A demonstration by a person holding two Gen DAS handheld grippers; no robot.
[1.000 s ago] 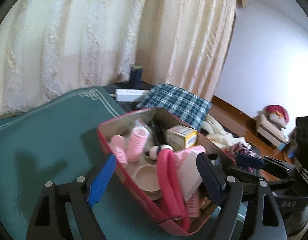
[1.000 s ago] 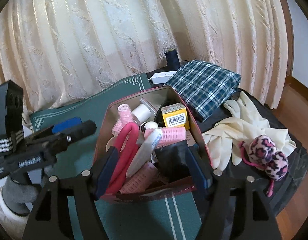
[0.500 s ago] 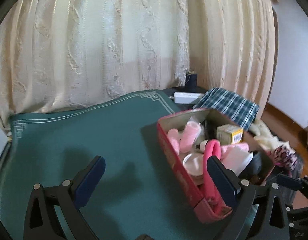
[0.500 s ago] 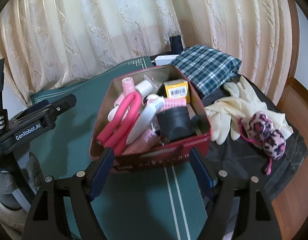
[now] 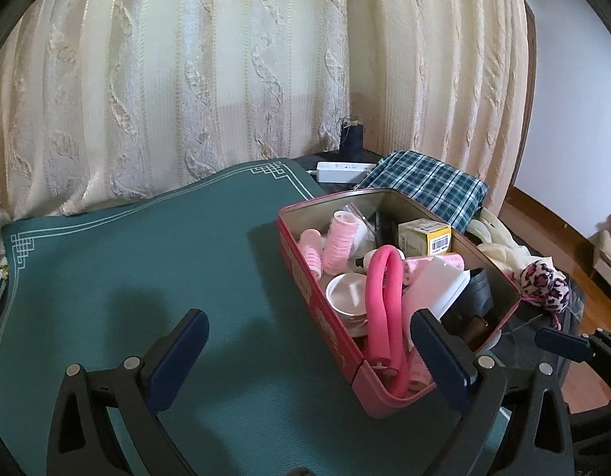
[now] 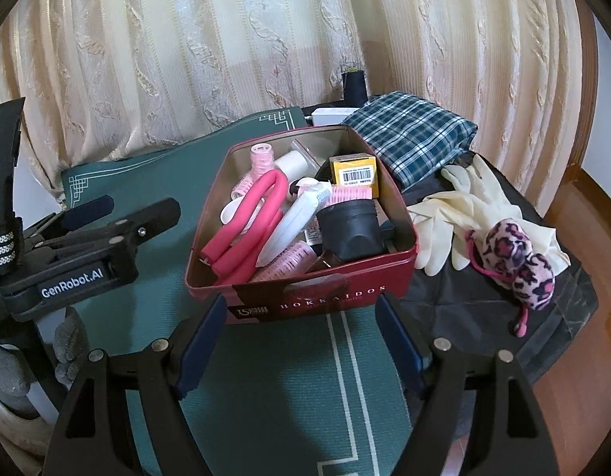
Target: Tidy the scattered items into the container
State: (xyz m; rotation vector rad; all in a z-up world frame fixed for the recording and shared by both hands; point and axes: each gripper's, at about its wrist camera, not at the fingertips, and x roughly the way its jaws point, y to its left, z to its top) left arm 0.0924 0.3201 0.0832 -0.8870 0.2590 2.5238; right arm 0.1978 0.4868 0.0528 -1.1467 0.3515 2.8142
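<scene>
Right wrist view, red tin packed with pink rollers, right gripper fingers spread empty, left gripper fingers wide apart, empty

The red tin carries "HOKKAIDOS" in pale letters on its near wall, with a small emblem showing "15" to the left; a finer line beneath is too small to read. The left gripper body bears "GenRobot.AI" in white. The yellow box shows a barcode label with unreadable digits.

A lived-in home room.
Cream patterned curtains, wood floor, sofa in bkgd; bench w/ green mat, folded plaid cloth.
</scene>
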